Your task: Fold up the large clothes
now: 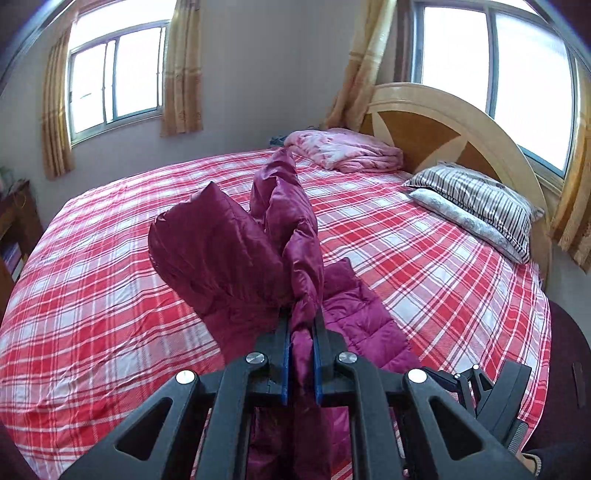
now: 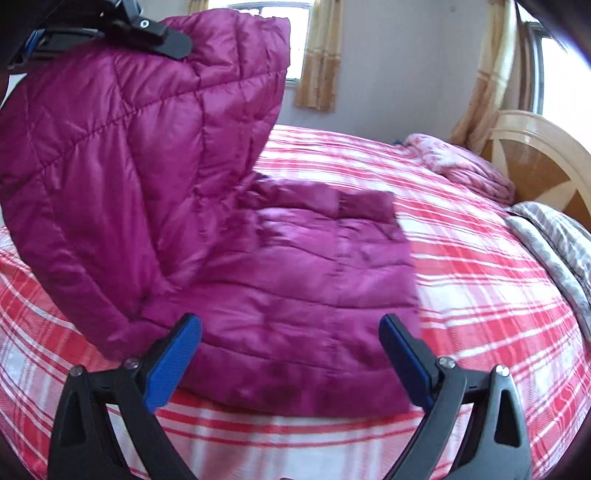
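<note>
A magenta quilted puffer jacket (image 2: 280, 266) lies partly on the red and white plaid bed (image 2: 480, 280). My left gripper (image 1: 301, 314) is shut on a fold of the jacket (image 1: 236, 251) and holds that part lifted above the bed; it also shows at the top left of the right wrist view (image 2: 110, 29). My right gripper (image 2: 291, 325) is open and empty, its blue pads (image 2: 173, 362) on either side of the jacket's near hem, just above it.
A folded pink blanket (image 1: 343, 149) and striped pillows (image 1: 476, 199) lie by the wooden headboard (image 1: 424, 125). Curtained windows (image 1: 114, 74) are behind the bed. A dark wooden cabinet (image 1: 14, 229) stands at the left edge.
</note>
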Motion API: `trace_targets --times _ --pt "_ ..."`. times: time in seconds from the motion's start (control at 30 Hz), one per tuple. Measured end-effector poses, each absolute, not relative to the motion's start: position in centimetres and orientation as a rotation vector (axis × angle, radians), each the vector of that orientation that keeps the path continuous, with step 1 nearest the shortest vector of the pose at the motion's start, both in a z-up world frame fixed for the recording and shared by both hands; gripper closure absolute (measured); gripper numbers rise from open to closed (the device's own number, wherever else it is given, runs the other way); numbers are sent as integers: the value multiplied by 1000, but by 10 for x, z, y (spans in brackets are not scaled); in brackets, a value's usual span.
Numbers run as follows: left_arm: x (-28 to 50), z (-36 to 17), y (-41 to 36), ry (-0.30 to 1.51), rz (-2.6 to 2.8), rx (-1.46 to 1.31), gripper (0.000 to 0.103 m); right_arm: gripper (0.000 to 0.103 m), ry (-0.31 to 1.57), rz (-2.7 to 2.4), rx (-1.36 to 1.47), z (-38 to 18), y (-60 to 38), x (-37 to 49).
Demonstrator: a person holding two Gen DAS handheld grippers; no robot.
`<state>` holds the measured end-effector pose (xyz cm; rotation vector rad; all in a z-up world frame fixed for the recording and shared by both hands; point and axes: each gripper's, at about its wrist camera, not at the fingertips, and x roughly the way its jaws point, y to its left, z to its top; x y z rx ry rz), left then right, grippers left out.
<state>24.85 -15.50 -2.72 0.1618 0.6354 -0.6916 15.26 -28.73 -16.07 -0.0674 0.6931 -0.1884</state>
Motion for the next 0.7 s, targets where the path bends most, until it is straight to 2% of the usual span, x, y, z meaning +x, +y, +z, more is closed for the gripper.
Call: trace_targets --times 0.17,0.47,0.6,0.7 --pt "234 -45 -229 616 -719 292 94 5 721 -282 9 -175 -338 139" --pt "197 -119 -332 566 -736 547 96 5 739 -415 132 -189 -396 115" --pt "185 -142 -354 504 -744 651 96 5 759 -477 170 -189 -415 107" --pt "176 -139 -349 496 -778 645 96 5 774 -517 192 -194 -430 102"
